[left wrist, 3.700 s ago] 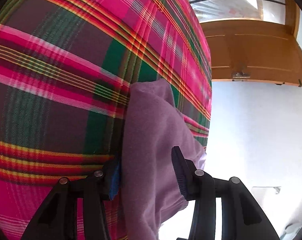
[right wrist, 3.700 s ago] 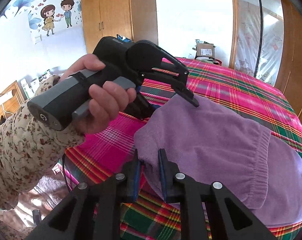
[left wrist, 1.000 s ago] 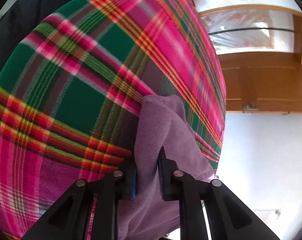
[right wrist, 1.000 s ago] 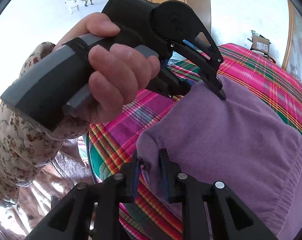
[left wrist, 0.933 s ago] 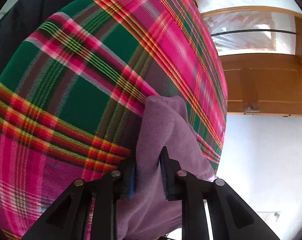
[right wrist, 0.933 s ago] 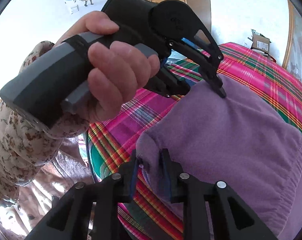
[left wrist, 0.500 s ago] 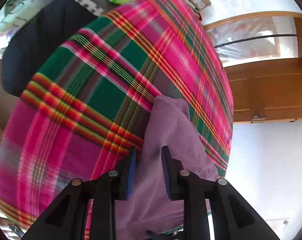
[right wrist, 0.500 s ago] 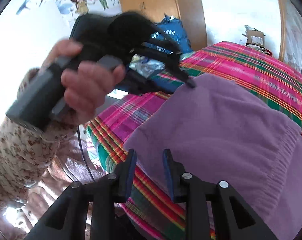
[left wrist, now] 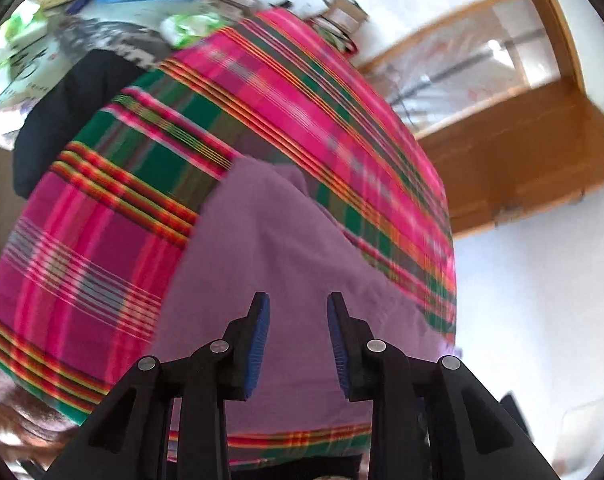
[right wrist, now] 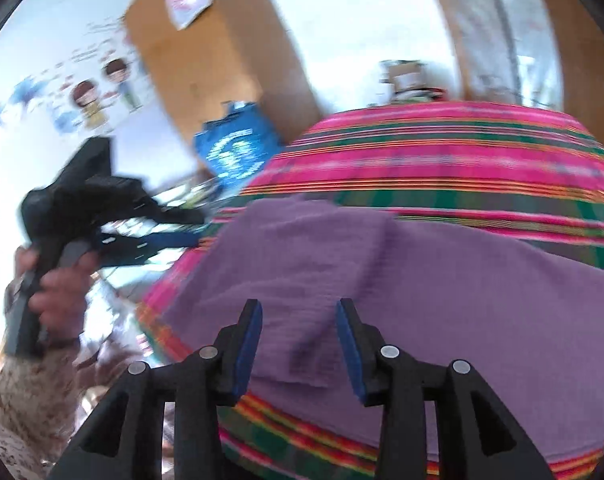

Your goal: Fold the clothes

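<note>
A purple fleece garment [left wrist: 270, 264] lies folded flat on a pink, green and red plaid bedspread [left wrist: 102, 248]. My left gripper [left wrist: 296, 344] hangs above its near part, open and empty. In the right wrist view the same purple garment [right wrist: 422, 280] spreads across the plaid bedspread [right wrist: 442, 160]. My right gripper [right wrist: 298, 340] is open and empty above its near edge. The left gripper [right wrist: 182, 228] shows in that view at the left, held in a hand, off the bed's left side and apart from the cloth.
A dark garment [left wrist: 62, 112] and clutter lie beyond the bed's far left corner. A wooden wardrobe [right wrist: 206, 68] and a blue bag [right wrist: 234, 148] stand behind. A wooden door frame [left wrist: 522, 136] is to the right. The bed's front edge [right wrist: 322, 440] is close below my right gripper.
Both grippers have let go of the purple garment and opened. Both have pulled back and up from it; the left one has swung out to the left of the bed.
</note>
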A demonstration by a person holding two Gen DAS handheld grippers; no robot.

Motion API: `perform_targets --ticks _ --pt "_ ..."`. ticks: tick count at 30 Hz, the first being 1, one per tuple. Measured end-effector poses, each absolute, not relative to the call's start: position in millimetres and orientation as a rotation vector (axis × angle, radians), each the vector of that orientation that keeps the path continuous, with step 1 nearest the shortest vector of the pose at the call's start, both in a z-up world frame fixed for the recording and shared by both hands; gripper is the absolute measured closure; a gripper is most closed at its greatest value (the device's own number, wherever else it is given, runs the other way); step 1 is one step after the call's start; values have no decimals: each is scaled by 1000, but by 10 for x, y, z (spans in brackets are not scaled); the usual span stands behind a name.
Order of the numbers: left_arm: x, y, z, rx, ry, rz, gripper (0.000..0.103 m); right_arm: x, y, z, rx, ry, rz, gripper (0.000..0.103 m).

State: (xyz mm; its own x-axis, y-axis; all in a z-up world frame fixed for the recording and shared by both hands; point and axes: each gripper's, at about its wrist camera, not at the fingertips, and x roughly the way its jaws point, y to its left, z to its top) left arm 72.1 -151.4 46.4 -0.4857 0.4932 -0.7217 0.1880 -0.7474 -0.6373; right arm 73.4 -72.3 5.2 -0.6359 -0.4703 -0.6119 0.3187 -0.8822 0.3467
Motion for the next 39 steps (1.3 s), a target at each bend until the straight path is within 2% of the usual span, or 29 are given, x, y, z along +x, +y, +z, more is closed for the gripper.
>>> perform_targets --ticks 15,22,33,39 --pt "755 -274 483 -1429 -554 2381 72 1058 448 -236 1160 -349 -2825 64" --pt "778 326 339 -1444 -309 2313 72 1246 732 -333 1221 -206 -2967 64" --pt "779 888 46 -1472 -125 2243 72 1621 1484 -345 1258 -328 -3190 64" --pt "751 1001 49 -1440 -132 2227 72 1737 1831 -331 1291 -450 -3291 64"
